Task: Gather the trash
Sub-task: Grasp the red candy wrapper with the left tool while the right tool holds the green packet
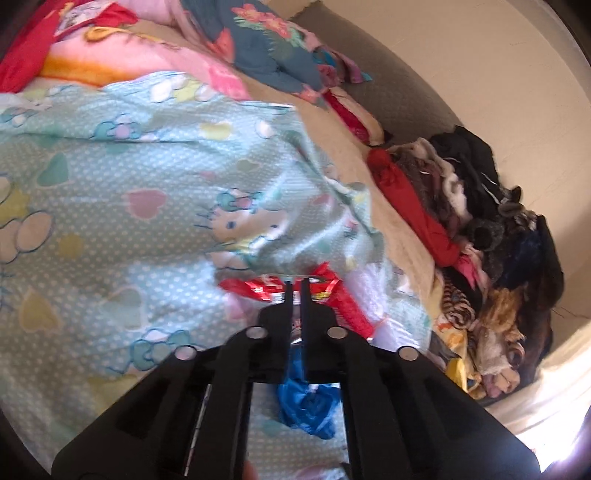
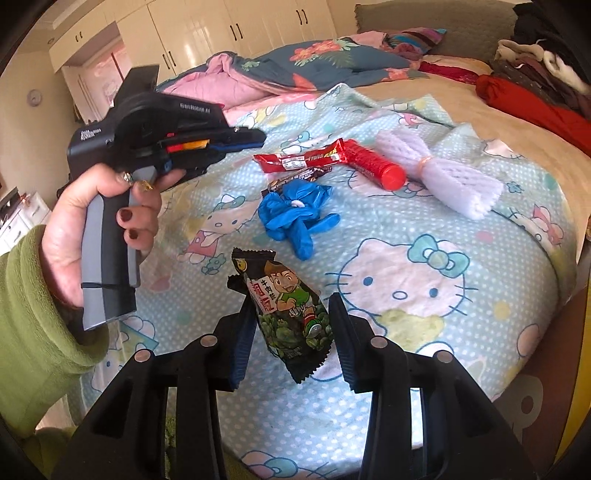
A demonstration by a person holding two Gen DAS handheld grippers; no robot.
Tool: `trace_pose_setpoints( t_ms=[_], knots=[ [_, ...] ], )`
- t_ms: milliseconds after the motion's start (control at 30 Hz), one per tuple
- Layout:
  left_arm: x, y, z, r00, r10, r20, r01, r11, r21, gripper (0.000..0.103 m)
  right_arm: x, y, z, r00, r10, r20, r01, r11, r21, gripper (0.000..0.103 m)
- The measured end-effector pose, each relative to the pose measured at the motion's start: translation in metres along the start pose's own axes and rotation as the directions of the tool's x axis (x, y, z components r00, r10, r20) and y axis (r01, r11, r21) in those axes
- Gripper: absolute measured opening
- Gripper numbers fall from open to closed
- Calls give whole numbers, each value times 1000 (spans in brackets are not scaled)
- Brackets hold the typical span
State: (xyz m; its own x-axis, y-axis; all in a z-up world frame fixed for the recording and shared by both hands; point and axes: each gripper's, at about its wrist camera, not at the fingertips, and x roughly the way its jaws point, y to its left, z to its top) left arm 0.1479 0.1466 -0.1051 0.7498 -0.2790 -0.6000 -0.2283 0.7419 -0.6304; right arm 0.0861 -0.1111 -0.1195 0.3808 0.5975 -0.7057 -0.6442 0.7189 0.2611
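Both tools are working over a bed: the right tool [image 2: 290, 295] is gripping a dark snack packet [image 2: 291, 314] between its pads and holding it upright, clear of the bedspread [image 2: 406, 258]. The left tool [image 1: 296, 282], carried by a hand [image 2: 85, 218] in a green sleeve [image 2: 33, 314], is showing its jaws drawn almost together right at a red wrapper [image 2: 301, 157]; whether it is pinching the foil or only hovering at it I cannot tell. Judging by this, the collecting is in its early part, with one piece in hand and a second being attempted. A red tube [image 2: 373, 164], a crumpled blue glove [image 2: 291, 214], a small dark wrapper [image 2: 295, 177] and a tied bundle of white foam netting [image 2: 443, 173] are lying close together on the cover. Next, the packet is needing somewhere to go, and no bin or bag is showing in either view. The soft, rumpled cartoon-cat cover is likely making thin foil hard to pinch cleanly. Around it, a floral quilt [image 2: 314, 62] is lying bunched at the far end, a pile of clothes [image 1: 480, 221] is sitting along the wall, and cream wardrobes [image 2: 221, 26] are standing behind.
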Motion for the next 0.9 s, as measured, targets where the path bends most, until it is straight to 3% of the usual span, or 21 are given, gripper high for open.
trace_pose_setpoints(
  t_ms=[33, 200, 567, 600, 733, 900],
  knots=[
    [1, 4, -1, 1000, 10, -6, -10, 1000, -17, 20, -1, 1, 0, 1000, 0, 3, 0, 1000, -1, 38],
    [9, 22, -6, 999, 18, -32, -21, 995, -97, 33, -12, 2, -3, 1000, 0, 14, -1, 1000, 4, 38],
    [35, 30, 1, 999, 10, -40, -18, 977, -214, 35, -46, -22, 8, 995, -46, 94, 40, 998, 57, 38],
    [37, 32, 2, 999, 12, -41, -21, 973, -228, 33, -49, -25, 9, 993, -54, 101, 48, 997, 61, 38],
    [40, 36, 3, 999, 6, -36, -15, 964, -267, 5, -61, -36, 11, 989, -88, 123, 79, 994, 77, 38],
    [27, 20, 2, 1000, -7, 5, 7, 977, -212, 1, -71, -50, 13, 983, -111, 147, 96, 989, 109, 38]
  ],
)
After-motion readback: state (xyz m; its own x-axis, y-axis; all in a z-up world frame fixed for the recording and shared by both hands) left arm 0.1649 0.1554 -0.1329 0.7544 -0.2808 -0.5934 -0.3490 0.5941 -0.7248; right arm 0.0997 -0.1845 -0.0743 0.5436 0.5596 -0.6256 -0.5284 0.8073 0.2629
